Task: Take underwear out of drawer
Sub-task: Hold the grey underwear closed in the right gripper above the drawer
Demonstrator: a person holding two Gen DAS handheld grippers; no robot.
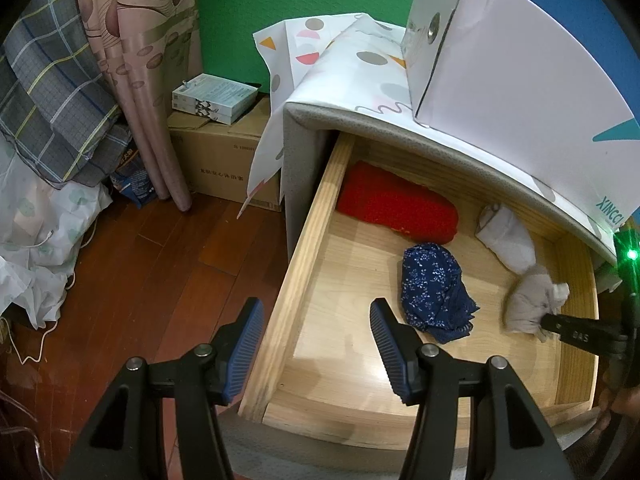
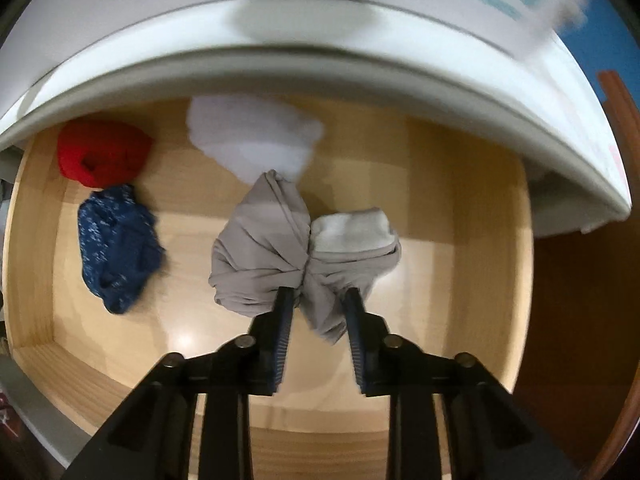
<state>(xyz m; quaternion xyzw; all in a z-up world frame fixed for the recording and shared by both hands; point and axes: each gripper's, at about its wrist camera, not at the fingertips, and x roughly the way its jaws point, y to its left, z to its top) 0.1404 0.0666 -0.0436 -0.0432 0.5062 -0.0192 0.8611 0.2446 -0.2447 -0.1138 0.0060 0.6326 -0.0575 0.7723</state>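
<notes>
Grey underwear (image 2: 276,240) sits bunched in the open wooden drawer (image 1: 304,248), pinched tight between the right gripper (image 2: 316,300) and its fingers. Left gripper (image 1: 316,316) hovers part-open and empty at the drawer's side rail, near blue floral underwear (image 1: 434,290).

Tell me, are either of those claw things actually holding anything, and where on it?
The right gripper is shut on the grey underwear, pinching a bunched fold at its near edge. The left gripper holds nothing, its jaws open astride the drawer's side wall.
</notes>
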